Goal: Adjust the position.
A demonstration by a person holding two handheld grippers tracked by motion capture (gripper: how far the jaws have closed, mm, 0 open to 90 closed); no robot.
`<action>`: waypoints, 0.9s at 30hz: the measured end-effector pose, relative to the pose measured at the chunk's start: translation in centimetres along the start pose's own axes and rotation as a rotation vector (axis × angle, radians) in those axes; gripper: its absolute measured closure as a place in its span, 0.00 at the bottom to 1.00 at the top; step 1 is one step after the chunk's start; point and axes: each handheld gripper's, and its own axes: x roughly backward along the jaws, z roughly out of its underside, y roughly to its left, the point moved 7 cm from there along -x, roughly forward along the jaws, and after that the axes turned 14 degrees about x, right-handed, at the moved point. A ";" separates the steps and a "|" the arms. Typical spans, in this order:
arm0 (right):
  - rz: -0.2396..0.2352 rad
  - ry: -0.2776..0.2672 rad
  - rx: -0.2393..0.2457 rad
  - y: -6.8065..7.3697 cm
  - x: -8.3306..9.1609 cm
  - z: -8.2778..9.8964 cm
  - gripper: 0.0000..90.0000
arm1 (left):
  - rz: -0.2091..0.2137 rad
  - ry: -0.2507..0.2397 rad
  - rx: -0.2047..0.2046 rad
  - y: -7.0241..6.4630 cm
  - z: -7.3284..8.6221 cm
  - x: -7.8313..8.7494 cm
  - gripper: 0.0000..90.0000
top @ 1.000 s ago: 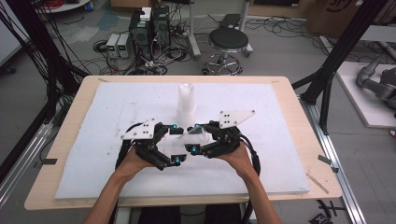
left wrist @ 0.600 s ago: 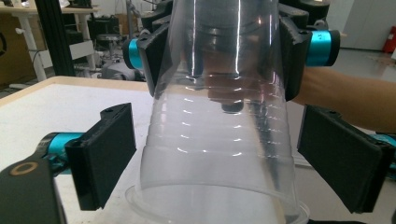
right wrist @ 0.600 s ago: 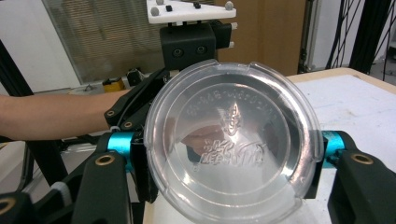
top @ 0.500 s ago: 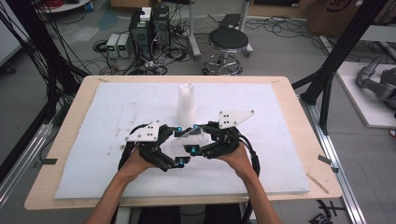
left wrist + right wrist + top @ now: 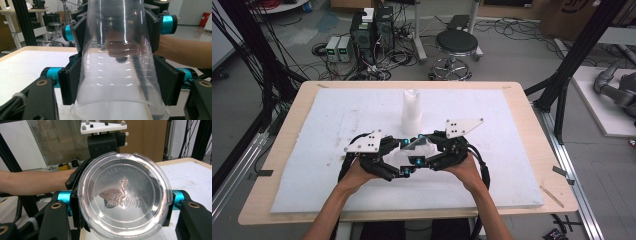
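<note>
Clear plastic cup (image 5: 417, 146) is held on its side just above the desk (image 5: 532, 150), between both tools, at 6 o'clock from the upright cup stack (image 5: 411, 111). Left tool (image 5: 398, 159) has just been closing; its pads (image 5: 71, 85) now pinch the cup wall near the rim. Right tool (image 5: 426, 150) pinches the base end. Judged light, thin-walled, slippery and easily crushed; hold gently across the ribbed wall near the stiffer rim.

Evenly and brightly lit from overhead, with only soft, faint shadows on the white surface (image 5: 337, 165). Vertical glare streaks on the clear cup (image 5: 120, 65) in the left gripper view. Slightly soft and grainy in the high view; backgrounds blurred in both gripper views.
</note>
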 end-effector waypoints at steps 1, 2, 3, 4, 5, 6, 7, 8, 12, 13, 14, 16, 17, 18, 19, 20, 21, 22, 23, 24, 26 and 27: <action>0.001 0.002 0.000 0.0 0.0 0.0 0.45 | -0.001 0.001 0.000 0.0 0.0 0.0 0.36; 0.001 0.002 -0.001 -0.1 0.0 0.1 0.45 | -0.001 0.002 0.000 0.0 0.0 0.0 0.36; 0.000 0.002 -0.001 -0.1 0.0 0.1 0.45 | -0.002 0.003 -0.002 0.0 0.0 0.0 0.36; 0.000 0.002 0.000 0.0 0.0 0.1 0.43 | -0.004 0.003 -0.003 0.0 0.0 0.0 0.37; 0.000 0.001 0.005 0.0 -0.1 0.1 0.38 | -0.006 0.004 -0.003 0.0 0.0 0.0 0.37; 0.006 0.001 0.009 0.0 -0.1 0.0 0.29 | -0.006 0.005 -0.003 0.0 0.0 0.0 0.37; 0.016 0.009 0.002 0.0 -0.3 0.1 0.16 | -0.009 0.005 -0.002 0.0 0.1 0.1 0.37; 0.025 0.020 -0.010 0.0 -0.4 0.1 0.14 | -0.009 0.006 -0.003 0.1 0.1 0.1 0.37; 0.022 0.041 0.000 0.1 -0.6 0.3 0.14 | -0.013 0.005 -0.002 0.1 0.0 0.3 0.37; 0.024 0.048 -0.002 0.1 -0.5 0.3 0.14 | -0.014 0.006 -0.002 0.1 0.1 0.3 0.37; 0.028 0.048 0.002 0.0 -0.5 0.3 0.14 | -0.018 0.013 -0.006 0.1 0.1 0.5 0.37; 0.025 0.051 0.003 0.1 -0.3 0.3 0.14 | -0.028 0.037 -0.008 0.1 0.2 0.8 0.37; 0.029 0.059 0.007 0.1 -0.1 0.4 0.14 | -0.038 0.060 -0.009 0.1 0.3 1.1 0.37; 0.030 0.071 0.012 0.1 0.0 0.4 0.14 | -0.050 0.093 -0.011 0.2 0.5 1.3 0.37; 0.030 0.082 0.015 0.2 0.2 0.5 0.14 | -0.060 0.119 -0.012 0.2 0.5 1.5 0.37; 0.030 0.093 0.017 0.2 0.3 0.6 0.14 | -0.068 0.157 -0.013 0.3 0.6 1.8 0.37; 0.033 0.112 0.024 0.3 0.5 0.7 0.14 | -0.073 0.181 -0.007 0.3 0.7 2.0 0.37; 0.035 0.131 0.026 0.3 0.6 0.8 0.14 | -0.086 0.253 -0.012 0.4 0.8 2.5 0.37; 0.033 0.161 0.035 0.4 0.9 1.0 0.14 | -0.091 0.305 -0.017 0.5 0.9 2.8 0.37; 0.041 0.186 0.040 0.5 1.1 1.2 0.14 | -0.095 0.346 -0.021 0.5 0.9 3.0 0.37; 0.037 0.222 0.044 0.7 1.3 1.5 0.14 | -0.114 0.446 -0.023 0.7 0.9 3.6 0.37; 0.034 0.244 0.046 0.8 1.4 1.7 0.15 | -0.121 0.496 -0.014 0.7 0.8 3.8 0.37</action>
